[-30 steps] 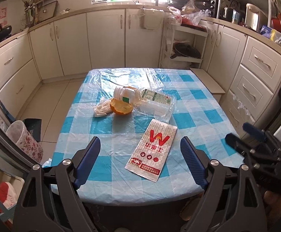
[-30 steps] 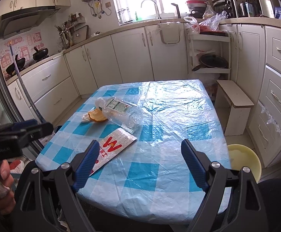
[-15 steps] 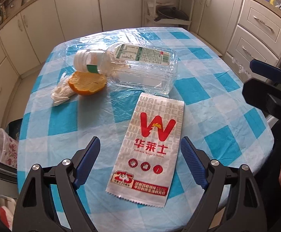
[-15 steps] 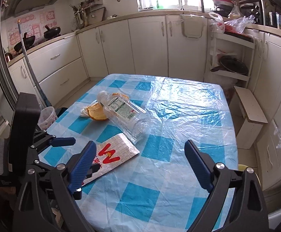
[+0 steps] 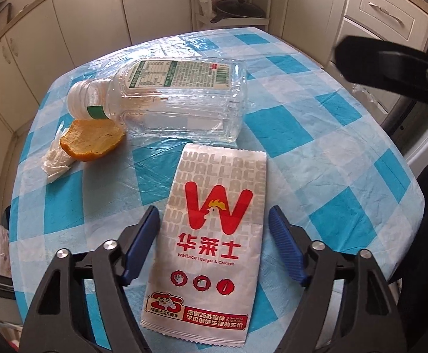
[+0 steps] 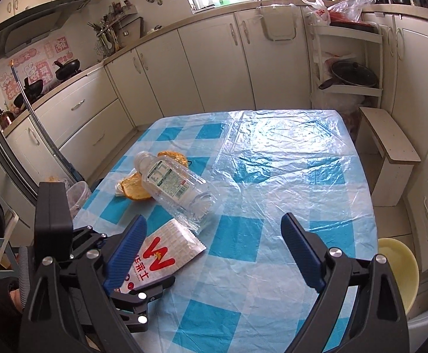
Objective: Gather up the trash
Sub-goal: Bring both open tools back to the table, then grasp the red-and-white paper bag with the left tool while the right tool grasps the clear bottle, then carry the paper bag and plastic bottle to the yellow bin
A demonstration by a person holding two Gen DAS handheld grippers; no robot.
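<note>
1. Looking down through my left camera, I see a table (image 5: 346, 158) under a blue-and-white checked cloth with a clear plastic sheet over it.
2. My left gripper (image 5: 214, 235) straddles a flat paper bag (image 5: 211, 223) printed with a red W; its jaws have just been closing, yet the pads stand beside the bag's edges without pressing it, so nothing is gripped.
3. Beyond the bag lies an empty clear bottle (image 5: 170, 103) on its side, touching an orange peel (image 5: 92, 142), with a crumpled tissue (image 5: 56, 163) just beside the peel.
4. My right gripper (image 6: 214, 253) hangs wide open over the near edge of the table, holding nothing.
5. Cream cabinets (image 6: 214, 58) ring the room, with pans on the stove at the left, a sink under the window, a small stool (image 6: 390, 147) and a yellow basin (image 6: 399, 267) on the floor at the right.
</note>
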